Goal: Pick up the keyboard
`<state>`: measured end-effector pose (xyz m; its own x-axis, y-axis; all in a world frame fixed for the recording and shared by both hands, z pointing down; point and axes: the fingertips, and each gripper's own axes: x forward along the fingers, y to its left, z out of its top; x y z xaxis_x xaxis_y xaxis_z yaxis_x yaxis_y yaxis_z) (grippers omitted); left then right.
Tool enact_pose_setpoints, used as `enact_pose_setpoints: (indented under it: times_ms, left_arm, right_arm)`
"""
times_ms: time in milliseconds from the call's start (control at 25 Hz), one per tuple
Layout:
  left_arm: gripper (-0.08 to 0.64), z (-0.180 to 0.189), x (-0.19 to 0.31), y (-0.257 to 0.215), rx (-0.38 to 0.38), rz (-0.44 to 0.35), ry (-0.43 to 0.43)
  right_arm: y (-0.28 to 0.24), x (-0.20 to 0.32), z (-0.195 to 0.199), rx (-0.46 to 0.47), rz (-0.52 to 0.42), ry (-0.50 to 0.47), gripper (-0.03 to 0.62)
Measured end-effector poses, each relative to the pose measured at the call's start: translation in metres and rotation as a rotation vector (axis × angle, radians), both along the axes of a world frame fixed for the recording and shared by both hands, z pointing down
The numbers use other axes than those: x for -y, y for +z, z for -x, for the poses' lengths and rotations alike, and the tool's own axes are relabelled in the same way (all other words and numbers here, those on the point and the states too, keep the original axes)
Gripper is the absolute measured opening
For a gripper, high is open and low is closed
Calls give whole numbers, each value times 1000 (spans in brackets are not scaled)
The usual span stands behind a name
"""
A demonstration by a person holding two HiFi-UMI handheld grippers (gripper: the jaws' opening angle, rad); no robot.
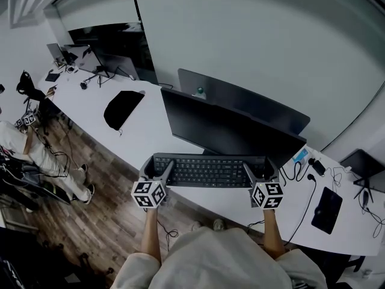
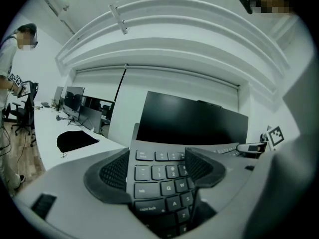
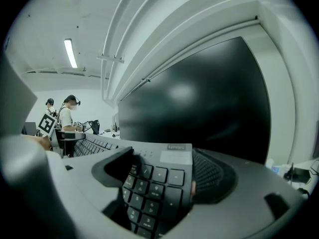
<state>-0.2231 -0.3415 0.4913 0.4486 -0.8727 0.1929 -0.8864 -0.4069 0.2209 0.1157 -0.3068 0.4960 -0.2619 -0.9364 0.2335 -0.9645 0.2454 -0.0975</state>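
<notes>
Because the keyboard point(image 1: 210, 169) is long, the left gripper point(image 1: 157, 167) clamps its left end and the right gripper point(image 1: 260, 168) its right end, so it hangs level, seemingly raised above the desk's point(image 1: 150, 125) front edge, before the monitor point(image 1: 228, 128).

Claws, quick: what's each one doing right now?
Left claw: closed on the left end of the keyboard.
Right claw: closed on the keyboard's right end.
</notes>
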Motion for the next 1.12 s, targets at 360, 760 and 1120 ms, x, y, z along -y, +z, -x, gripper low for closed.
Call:
enact_pose_setpoints:
  times_ms: [360, 760, 1120]
  left_arm:
    - [327, 2, 2, -10, -2, -23, -12]
    - [325, 5, -1, -10, -7, -23, -18]
    - [326, 11, -5, -5, -6, -15, -33]
  right_arm:
    - [-12, 4, 2, -6, -26, -5, 367]
    - [-13, 4, 4, -14, -33, -13, 365]
    - [-9, 4, 10, -17, -25, -25, 365]
